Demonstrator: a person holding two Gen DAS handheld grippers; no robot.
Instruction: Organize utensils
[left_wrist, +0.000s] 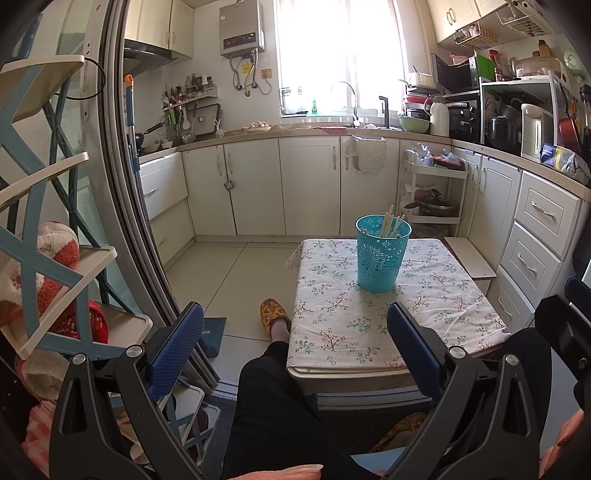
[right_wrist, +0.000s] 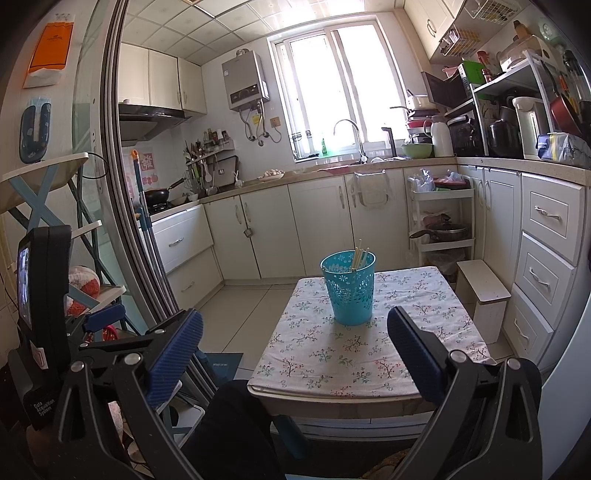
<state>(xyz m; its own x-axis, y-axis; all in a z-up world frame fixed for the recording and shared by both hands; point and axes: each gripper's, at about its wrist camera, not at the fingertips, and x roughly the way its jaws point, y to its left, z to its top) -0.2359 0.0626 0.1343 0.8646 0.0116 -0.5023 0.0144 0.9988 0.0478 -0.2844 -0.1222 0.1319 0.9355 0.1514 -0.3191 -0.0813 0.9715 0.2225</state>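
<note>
Both claws — left (left_wrist: 295, 332), right (right_wrist: 295, 332) — spread wide, empty; perforated teal plastic cup (right_wrist: 348, 288) with pale chopsticks (right_wrist: 359, 255) stands ahead on floral-cloth worktop (right_wrist: 332, 362).

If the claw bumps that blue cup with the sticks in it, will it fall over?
Maybe. The teal cut-out cup looks like thin, light plastic. It is tall and narrower at the bottom, and the chopsticks lean to one side, so a high push could tip it. The tablecloth might bunch up underneath.

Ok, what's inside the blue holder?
Several pale chopsticks lean inside the blue holder, tips above the rim. Their lower ends and the bottom are hidden by its wall.
</note>
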